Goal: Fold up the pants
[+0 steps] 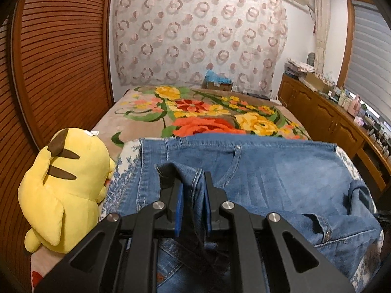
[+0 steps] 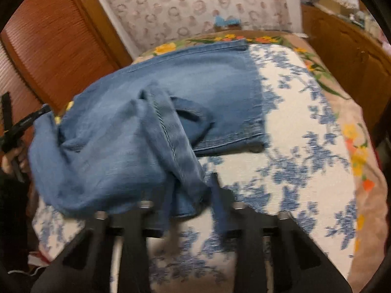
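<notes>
Blue denim pants (image 1: 268, 171) lie across the bed with the waistband on the far side. My left gripper (image 1: 184, 173) is shut on a bunched fold of denim with a stitched hem, held just above the spread fabric. The right wrist view is blurred. In it the pants (image 2: 110, 146) are draped in a raised, crumpled heap over the flat leg. My right gripper (image 2: 193, 190) has a denim hem pinched between its fingers at the heap's near edge. The left gripper (image 2: 24, 122) and a hand (image 2: 12, 163) show at the left edge.
A yellow plush toy (image 1: 66, 190) sits left of the pants against a slatted wooden door (image 1: 61, 61). Under the pants is a blue-and-white floral cloth (image 2: 305, 146) on a flowered blanket (image 1: 207, 114). A wooden cabinet (image 1: 330, 122) runs along the right. A cardboard box (image 1: 218, 83) stands beyond the bed.
</notes>
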`<state>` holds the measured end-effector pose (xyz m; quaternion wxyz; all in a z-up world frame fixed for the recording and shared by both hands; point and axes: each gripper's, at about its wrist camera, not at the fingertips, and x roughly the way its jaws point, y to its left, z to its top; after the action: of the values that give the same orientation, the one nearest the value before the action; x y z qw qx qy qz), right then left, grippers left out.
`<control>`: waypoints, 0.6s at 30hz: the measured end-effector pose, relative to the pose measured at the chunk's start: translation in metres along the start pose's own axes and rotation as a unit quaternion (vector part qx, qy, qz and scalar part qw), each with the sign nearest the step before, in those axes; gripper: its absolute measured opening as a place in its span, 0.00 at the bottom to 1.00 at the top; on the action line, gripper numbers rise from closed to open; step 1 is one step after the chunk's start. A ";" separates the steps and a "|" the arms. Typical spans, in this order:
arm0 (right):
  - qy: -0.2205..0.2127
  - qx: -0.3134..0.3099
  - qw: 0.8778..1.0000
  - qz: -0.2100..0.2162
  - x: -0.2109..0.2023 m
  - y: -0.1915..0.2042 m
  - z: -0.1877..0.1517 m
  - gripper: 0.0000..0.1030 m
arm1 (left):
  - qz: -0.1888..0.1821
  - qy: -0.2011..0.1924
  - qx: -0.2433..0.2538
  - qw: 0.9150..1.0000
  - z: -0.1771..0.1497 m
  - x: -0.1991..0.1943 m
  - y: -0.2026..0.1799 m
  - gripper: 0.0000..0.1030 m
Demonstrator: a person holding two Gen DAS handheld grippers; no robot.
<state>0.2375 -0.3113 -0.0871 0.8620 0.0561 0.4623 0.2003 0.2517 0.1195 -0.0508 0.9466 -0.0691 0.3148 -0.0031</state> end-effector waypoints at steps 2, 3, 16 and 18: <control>-0.008 -0.013 1.000 0.001 -0.007 0.006 0.002 0.07 | 0.000 -0.009 0.000 1.000 0.007 -0.004 0.002 0.11; -0.019 -0.015 1.000 -0.001 -0.015 0.007 0.005 0.06 | 0.000 -0.015 0.001 1.000 0.012 -0.006 0.003 0.11; -0.190 -0.060 0.979 -0.049 -0.128 0.028 0.099 0.05 | 0.009 -0.087 -0.018 0.996 0.072 -0.016 0.025 0.11; -0.193 -0.068 0.977 -0.061 -0.124 0.032 0.112 0.05 | 0.011 -0.085 -0.017 0.996 0.079 -0.007 0.028 0.11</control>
<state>0.2588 -0.3215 0.0817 0.9475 0.0062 0.2747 0.1637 0.2919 0.1579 0.0118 0.9686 -0.0821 0.2341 0.0188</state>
